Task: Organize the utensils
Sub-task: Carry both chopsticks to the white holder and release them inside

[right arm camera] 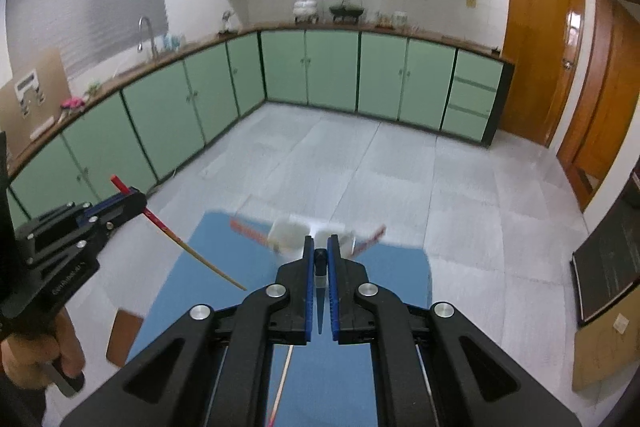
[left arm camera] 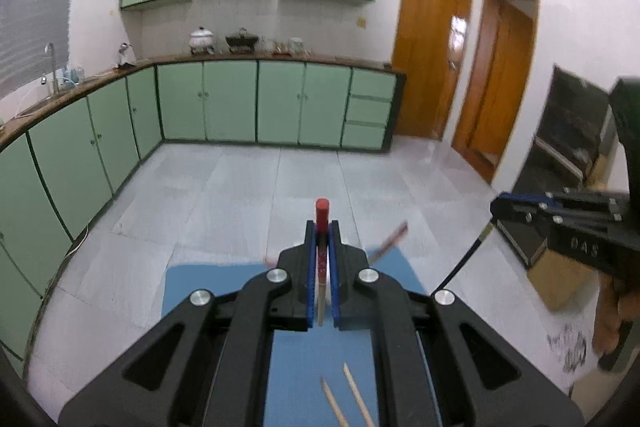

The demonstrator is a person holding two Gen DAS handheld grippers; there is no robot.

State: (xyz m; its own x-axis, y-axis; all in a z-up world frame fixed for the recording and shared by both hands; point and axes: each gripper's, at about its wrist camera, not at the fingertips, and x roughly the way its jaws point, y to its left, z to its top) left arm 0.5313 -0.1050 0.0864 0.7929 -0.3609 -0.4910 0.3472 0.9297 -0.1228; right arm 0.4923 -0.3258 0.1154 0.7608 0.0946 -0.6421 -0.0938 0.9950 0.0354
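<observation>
My left gripper (left arm camera: 322, 233) is shut on a red-topped chopstick (left arm camera: 322, 215) that points forward above the blue mat (left arm camera: 208, 287); it also shows in the right wrist view (right arm camera: 128, 201), with the chopstick (right arm camera: 168, 231) slanting down to the right. My right gripper (right arm camera: 320, 247) is shut on a black-handled utensil (right arm camera: 320, 261); in the left wrist view (left arm camera: 500, 207) its dark handle (left arm camera: 464, 263) hangs down. A white holder (right arm camera: 288, 233), blurred, stands at the mat's far edge with red-topped chopsticks (right arm camera: 370, 237) sticking out. Two chopstick tips (left arm camera: 352, 391) lie on the mat.
The blue mat (right arm camera: 400, 275) covers a table in a kitchen with green cabinets (left arm camera: 224, 99). A brown board (right arm camera: 124, 335) lies at the mat's left edge. Dark shelving (left arm camera: 572, 123) and cardboard (left arm camera: 560, 279) stand to the right.
</observation>
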